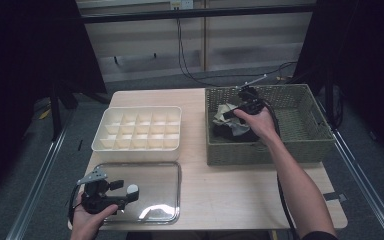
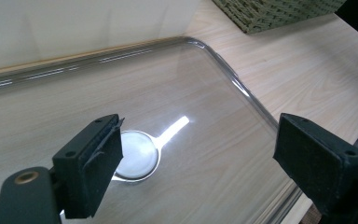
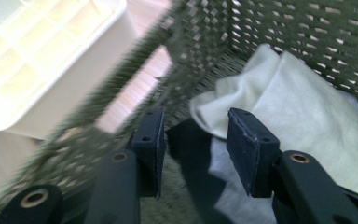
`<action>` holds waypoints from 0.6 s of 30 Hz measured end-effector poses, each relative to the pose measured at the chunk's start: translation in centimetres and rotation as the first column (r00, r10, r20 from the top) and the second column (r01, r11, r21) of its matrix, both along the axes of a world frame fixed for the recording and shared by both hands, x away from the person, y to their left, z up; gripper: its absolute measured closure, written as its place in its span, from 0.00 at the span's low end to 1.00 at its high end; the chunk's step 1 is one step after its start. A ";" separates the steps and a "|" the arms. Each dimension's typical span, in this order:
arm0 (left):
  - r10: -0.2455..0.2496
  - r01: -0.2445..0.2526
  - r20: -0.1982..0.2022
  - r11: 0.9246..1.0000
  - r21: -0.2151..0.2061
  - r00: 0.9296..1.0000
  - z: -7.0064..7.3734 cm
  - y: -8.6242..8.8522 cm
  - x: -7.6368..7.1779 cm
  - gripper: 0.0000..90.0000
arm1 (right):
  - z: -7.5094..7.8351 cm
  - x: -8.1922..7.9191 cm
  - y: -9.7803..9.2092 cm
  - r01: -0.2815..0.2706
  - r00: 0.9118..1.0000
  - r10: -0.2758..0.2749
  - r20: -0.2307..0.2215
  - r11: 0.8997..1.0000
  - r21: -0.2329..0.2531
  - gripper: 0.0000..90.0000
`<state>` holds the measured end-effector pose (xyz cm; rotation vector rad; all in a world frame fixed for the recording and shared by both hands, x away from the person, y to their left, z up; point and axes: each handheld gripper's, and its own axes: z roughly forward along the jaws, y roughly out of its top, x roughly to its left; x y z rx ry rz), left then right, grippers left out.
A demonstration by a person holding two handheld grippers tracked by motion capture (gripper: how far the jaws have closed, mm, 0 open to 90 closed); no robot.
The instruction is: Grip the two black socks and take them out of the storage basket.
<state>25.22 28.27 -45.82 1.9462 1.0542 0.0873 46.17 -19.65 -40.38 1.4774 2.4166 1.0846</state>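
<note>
A pale wooden worktop (image 1: 230, 170) stands in a dim room with dark curtains at both sides and cables trailing over the grey floor behind. The thing in hand is the bundle of cloths (image 1: 232, 125) lying in the left end of the woven basket (image 1: 300, 142), which sits at the worktop's far right corner. In the right gripper view a white cloth (image 3: 298, 112) lies over a dark one (image 3: 193, 144), close against the basket's wall.

The right gripper (image 1: 231, 114) is down inside the basket, its fingers (image 3: 251, 149) parted to a moderate gap with nothing between them, a fold of the white cloth just ahead of the tips. To do the pick well, I judge it should push forward so that one finger slides under the fold's edge, close only on the white layer, then lift straight up, clear of the basket's rim, so the weave does not snag.

Farther out, a white divided box (image 1: 139, 129) stands at the far left, and a clear lid (image 1: 145, 192) lies flat at the near left corner. The left gripper (image 1: 125, 192) hovers over that lid, fingers (image 2: 91, 163) wide apart and holding nothing; it is best kept there, well apart from the basket.
</note>
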 end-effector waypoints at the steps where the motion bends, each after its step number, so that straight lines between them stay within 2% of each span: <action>1: 0.000 0.000 0.001 1.000 0.002 1.000 0.0 0.1 0.0 0.17 | -0.4 0.4 0.0 -0.004 1.000 0.004 -0.017 1.000 -0.008 0.63; 5: 0.002 -0.002 -0.005 1.000 0.001 1.000 -0.2 0.1 0.2 0.17 | -1.8 1.7 0.0 0.009 0.998 -0.013 -0.054 0.997 -0.072 0.62; 9: -0.005 0.005 -0.004 1.000 0.010 1.000 -0.2 0.2 0.2 0.17 | -3.2 2.6 -0.3 0.010 0.996 -0.020 -0.090 0.995 -0.101 0.61; 14: -0.007 0.007 -0.005 1.000 0.015 1.000 -0.3 0.2 0.2 0.17 | -3.8 2.8 0.2 -0.029 0.991 0.009 -0.130 0.988 -0.150 0.62; 18: -0.007 0.007 -0.004 1.000 0.013 1.000 -0.3 0.2 0.1 0.17 | -4.3 2.9 0.2 -0.022 0.988 -0.006 -0.157 0.984 -0.179 0.64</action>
